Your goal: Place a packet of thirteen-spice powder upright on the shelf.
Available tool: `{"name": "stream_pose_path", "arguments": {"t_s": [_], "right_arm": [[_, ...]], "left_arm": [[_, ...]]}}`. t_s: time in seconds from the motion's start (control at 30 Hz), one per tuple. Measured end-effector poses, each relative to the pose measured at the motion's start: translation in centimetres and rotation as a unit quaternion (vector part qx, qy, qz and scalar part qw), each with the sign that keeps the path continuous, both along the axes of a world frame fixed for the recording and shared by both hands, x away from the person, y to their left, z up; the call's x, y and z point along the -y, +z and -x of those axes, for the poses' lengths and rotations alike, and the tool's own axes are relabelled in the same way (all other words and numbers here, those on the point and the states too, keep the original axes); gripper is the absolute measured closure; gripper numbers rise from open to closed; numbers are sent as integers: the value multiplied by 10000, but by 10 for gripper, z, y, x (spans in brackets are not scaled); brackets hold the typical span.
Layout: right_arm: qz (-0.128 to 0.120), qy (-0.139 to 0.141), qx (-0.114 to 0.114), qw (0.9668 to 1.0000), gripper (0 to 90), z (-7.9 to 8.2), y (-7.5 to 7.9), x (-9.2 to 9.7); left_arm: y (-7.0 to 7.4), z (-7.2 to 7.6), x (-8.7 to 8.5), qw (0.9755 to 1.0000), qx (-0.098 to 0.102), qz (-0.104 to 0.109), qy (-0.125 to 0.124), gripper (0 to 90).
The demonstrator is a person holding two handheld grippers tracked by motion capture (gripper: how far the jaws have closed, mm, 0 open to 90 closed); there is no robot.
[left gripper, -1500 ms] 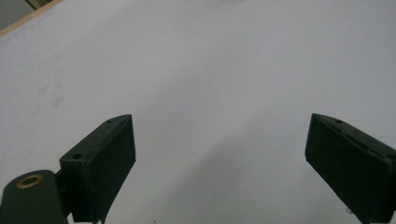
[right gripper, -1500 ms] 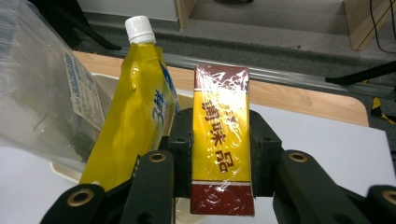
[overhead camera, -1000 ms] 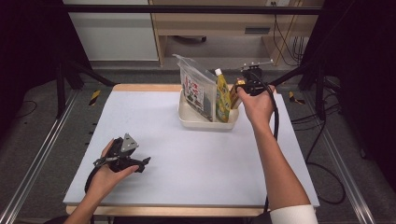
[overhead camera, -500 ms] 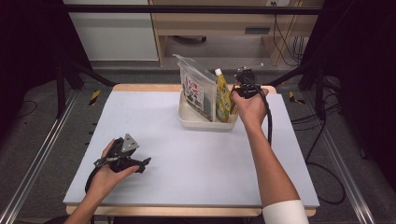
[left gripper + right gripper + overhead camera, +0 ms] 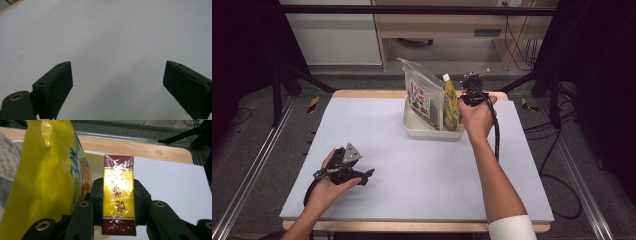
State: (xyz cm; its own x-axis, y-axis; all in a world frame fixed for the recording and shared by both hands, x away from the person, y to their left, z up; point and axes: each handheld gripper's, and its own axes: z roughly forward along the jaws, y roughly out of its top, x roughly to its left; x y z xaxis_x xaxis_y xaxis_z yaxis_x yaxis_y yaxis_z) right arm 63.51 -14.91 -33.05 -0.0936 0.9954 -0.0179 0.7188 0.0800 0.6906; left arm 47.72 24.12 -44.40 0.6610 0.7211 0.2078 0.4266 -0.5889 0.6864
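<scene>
My right gripper (image 5: 471, 93) hovers at the right end of a cream tray (image 5: 428, 131) at the back of the table. Its jaws are shut on a small film-wrapped box (image 5: 118, 167), yellow with maroon ends, held upright between the pads. Right beside the box stands a yellow pouch (image 5: 47, 175) with a white cap (image 5: 446, 77). A clear printed packet (image 5: 421, 94) leans in the tray to the pouch's left. My left gripper (image 5: 346, 169) rests in the hand near the table's front left. There the jaws (image 5: 117, 82) stand open with nothing between them.
A pale mat (image 5: 412, 165) covers the table, and the wooden edge (image 5: 362, 93) shows at the back. Metal rails (image 5: 252, 170) run along both sides. A black cable (image 5: 497, 135) trails from the right gripper over the forearm. Cabinets (image 5: 332, 35) stand behind the table.
The right hand has come a little left and down with the box, closer to the tray's right end. The left hand has stayed put.
</scene>
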Motion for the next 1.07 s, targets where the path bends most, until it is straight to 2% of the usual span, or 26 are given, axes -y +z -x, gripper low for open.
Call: {"name": "stream_pose_path", "arguments": {"t_s": [0.03,0.17,0.23,0.27,0.33,0.43,0.5,0.57,0.63,0.73,0.77,0.8,0.83,0.9,0.97,1.07], "right_arm": [[25,-19,33,10000,679,-1,-2,0],[-39,-57,-187,9998,679,-5,-15,0],[-99,-49,-201,9997,675,-7,-23,1],[-162,-21,-168,9997,670,-7,-27,2],[-219,49,-44,9997,631,-5,-31,3],[-244,141,315,9991,569,4,-30,8],[-228,265,623,9974,546,16,-24,12],[-187,312,812,9960,524,27,-21,16],[-243,388,1041,9935,506,41,-19,20],[-242,513,1310,9898,468,64,-22,26],[-227,525,1328,9895,461,69,-23,27],[-248,543,1420,9881,457,76,-27,28],[-236,594,1489,9868,431,82,-31,29],[-266,641,1517,9860,390,94,-40,31],[-327,688,1561,9848,341,107,-53,32],[-254,680,1582,9847,260,124,-78,37]], "left_arm": [[0,0,0,10000,1,5,2,89],[2,0,-1,10000,27,19,0,90],[2,0,-1,10000,52,39,17,90],[3,0,-2,10000,25,-42,-18,90],[2,0,-2,10000,51,-10,13,90],[3,0,-5,10000,73,9,62,89],[2,-1,-5,9999,69,54,92,88],[2,-2,-7,9999,52,4,130,87],[2,-3,-9,9998,59,43,205,82],[1,-5,-13,9995,55,72,306,75],[0,-5,-14,9993,78,137,353,74],[1,-6,-16,9993,63,80,370,70],[0,-6,-17,9989,82,171,433,67],[0,-8,-21,9986,86,191,484,58],[-1,-10,-25,9979,38,315,559,51],[-3,-13,-33,9966,-5,439,703,46]]}}
